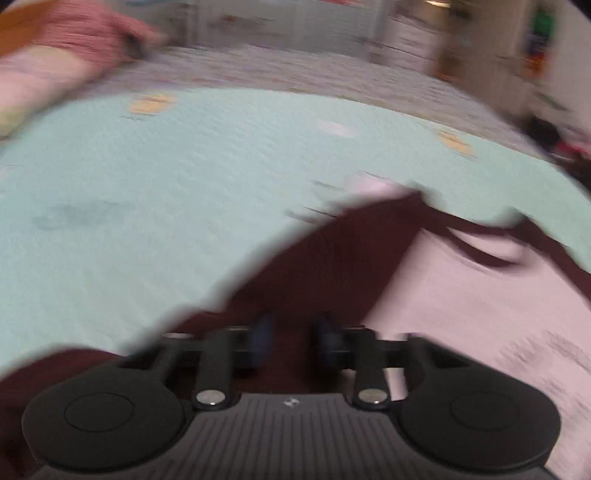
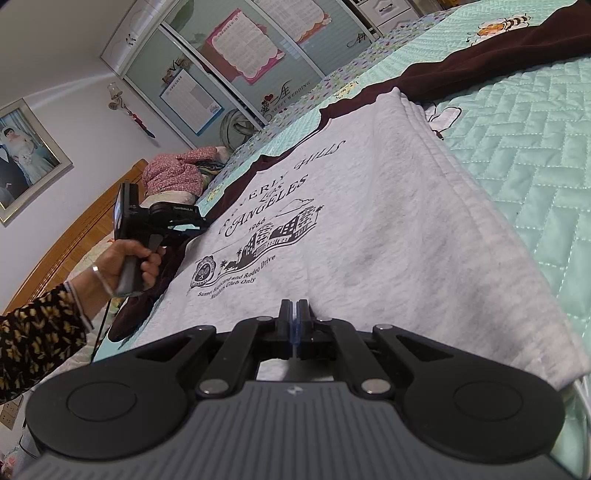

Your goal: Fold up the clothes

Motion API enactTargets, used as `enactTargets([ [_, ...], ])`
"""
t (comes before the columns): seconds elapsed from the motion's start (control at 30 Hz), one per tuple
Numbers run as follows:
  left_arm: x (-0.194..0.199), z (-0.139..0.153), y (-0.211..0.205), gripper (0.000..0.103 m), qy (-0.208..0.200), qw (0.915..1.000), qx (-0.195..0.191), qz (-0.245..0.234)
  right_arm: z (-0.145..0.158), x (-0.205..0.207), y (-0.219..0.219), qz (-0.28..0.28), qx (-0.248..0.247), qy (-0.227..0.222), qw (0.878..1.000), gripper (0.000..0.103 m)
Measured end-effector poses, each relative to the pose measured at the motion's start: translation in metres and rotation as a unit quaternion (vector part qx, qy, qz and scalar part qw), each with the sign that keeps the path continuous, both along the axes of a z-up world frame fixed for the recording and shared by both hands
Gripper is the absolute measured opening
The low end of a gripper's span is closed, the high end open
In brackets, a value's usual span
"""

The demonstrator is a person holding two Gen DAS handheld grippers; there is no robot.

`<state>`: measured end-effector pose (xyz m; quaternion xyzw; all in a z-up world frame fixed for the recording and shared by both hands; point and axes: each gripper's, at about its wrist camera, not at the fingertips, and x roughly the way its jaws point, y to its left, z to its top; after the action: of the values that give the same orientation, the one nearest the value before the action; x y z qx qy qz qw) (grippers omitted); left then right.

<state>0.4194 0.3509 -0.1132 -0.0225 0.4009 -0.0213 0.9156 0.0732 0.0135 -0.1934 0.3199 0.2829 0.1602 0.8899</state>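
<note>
Far left in the right wrist view, a hand (image 2: 138, 264) with a floral sleeve (image 2: 37, 343) grips the handle of the left gripper (image 2: 202, 221), whose tip sits at the left edge of the sweatshirt (image 2: 369, 229), over a maroon sleeve (image 2: 236, 188). In its own blurry view the left gripper (image 1: 291, 341) shows its blue pads (image 1: 263, 341) standing apart with maroon cloth behind the gap — nothing clearly pinched, though the blur makes it hard to be sure. The grey sweatshirt lies flat on the mint quilted bedspread (image 2: 535, 155), printed front up, reading something like "Beverly Hills Los Angeles" with a row of buildings. In the middle, the right gripper (image 2: 294, 314) has its jaws fully together at the near hem of the sweatshirt; I can't tell if any fabric is actually caught between them. Off to the right, the other maroon sleeve (image 2: 498, 51) stretches across the quilt toward the far corner, next to a bee patch (image 2: 504, 24).
</note>
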Motion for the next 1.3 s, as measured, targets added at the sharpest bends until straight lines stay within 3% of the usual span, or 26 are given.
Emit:
enactTargets([
  [0.07,0.006,-0.001,0.011,0.003,-0.008,0.9975,0.027,0.066,0.0,0.0,0.0,0.0,0.001,-0.001,1.0,0.002],
  [0.17,0.001,0.003,0.012,0.005,-0.018,0.9982,-0.004,0.057,0.0,-0.001,-0.001,0.0,0.003,-0.002,1.0,0.002],
  [0.23,-0.012,0.01,0.0,0.006,-0.046,0.998,-0.028,0.034,-0.001,-0.001,-0.001,0.0,0.005,-0.003,1.0,0.002],
  [0.3,-0.023,0.019,-0.013,0.018,-0.075,0.9958,-0.053,0.005,-0.001,0.0,-0.002,0.0,0.005,-0.004,1.0,0.003],
  [0.33,-0.023,0.02,-0.02,0.032,-0.077,0.9961,-0.041,-0.009,-0.001,0.0,-0.002,0.001,0.005,-0.004,1.0,0.003],
  [0.37,-0.02,0.02,-0.029,0.036,-0.079,0.9968,-0.012,-0.009,-0.001,0.0,-0.003,0.001,0.005,-0.005,1.0,0.003],
  [0.43,-0.01,0.017,-0.038,0.036,-0.089,0.9953,0.039,-0.004,-0.001,-0.001,-0.003,0.001,0.006,-0.005,1.0,0.003],
  [0.5,0.003,0.013,-0.033,0.04,-0.079,0.9953,0.056,0.006,-0.001,-0.001,-0.003,0.001,0.008,-0.005,1.0,0.003],
  [0.67,0.024,0.007,-0.003,0.045,-0.042,0.9991,-0.004,0.002,-0.001,-0.001,-0.004,0.002,0.011,-0.006,1.0,0.004],
  [0.83,0.035,0.003,-0.009,0.05,-0.042,0.9981,-0.018,-0.041,-0.002,-0.001,-0.004,0.001,0.011,-0.006,1.0,0.004],
  [1.13,0.05,-0.004,-0.035,0.05,-0.015,0.9937,-0.037,-0.104,-0.002,-0.001,-0.004,0.001,0.011,-0.006,1.0,0.004],
  [1.2,0.048,-0.005,-0.038,0.043,-0.012,0.9926,-0.035,-0.115,-0.002,-0.001,-0.004,0.001,0.011,-0.006,1.0,0.004],
  [1.27,0.047,-0.005,-0.04,0.011,-0.002,0.9897,-0.049,-0.135,-0.002,-0.001,-0.004,0.0,0.01,-0.006,1.0,0.004],
  [1.3,0.045,-0.005,-0.041,0.01,0.003,0.9878,-0.053,-0.146,-0.002,-0.001,-0.004,0.0,0.01,-0.006,1.0,0.004],
])
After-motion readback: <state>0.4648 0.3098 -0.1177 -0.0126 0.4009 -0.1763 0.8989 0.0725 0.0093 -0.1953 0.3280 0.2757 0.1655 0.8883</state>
